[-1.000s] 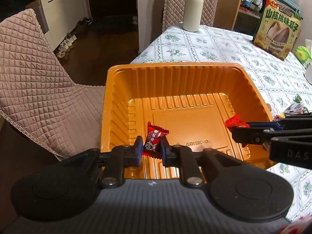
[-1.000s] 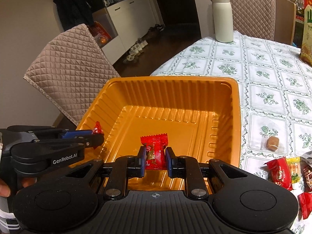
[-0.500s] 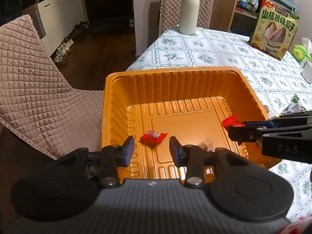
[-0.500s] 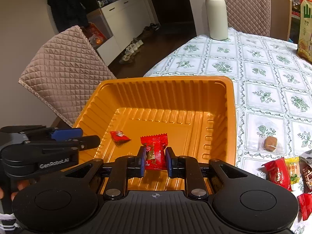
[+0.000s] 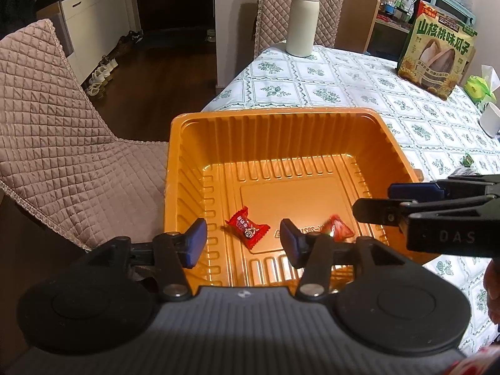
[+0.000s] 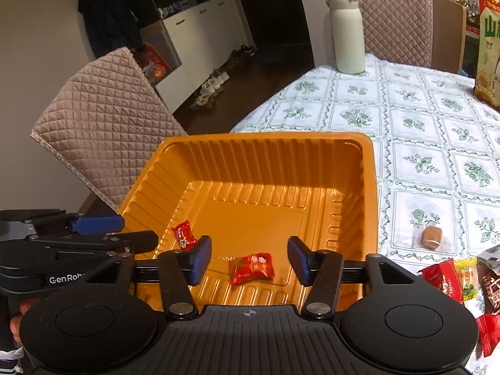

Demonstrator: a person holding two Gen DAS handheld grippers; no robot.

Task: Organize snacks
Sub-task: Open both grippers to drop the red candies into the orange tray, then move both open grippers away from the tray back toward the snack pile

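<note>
Hovering over orange tray (image 5: pixel 281 137) | my left gripper (image 5: pixel 243 243) jaws just opened, empty; red candy (image 5: pixel 247 226) lies on tray floor | my right gripper (image 6: pixel 249 261) jaws just opened, empty; second red candy (image 6: pixel 252 268) on tray floor beneath.

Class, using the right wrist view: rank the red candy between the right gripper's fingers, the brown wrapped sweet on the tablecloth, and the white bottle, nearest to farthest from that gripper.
1. Red candy, in the orange tray, between the right gripper's fingers.
2. Brown wrapped sweet, on the tablecloth to the right.
3. White bottle, at the table's far edge.
</note>
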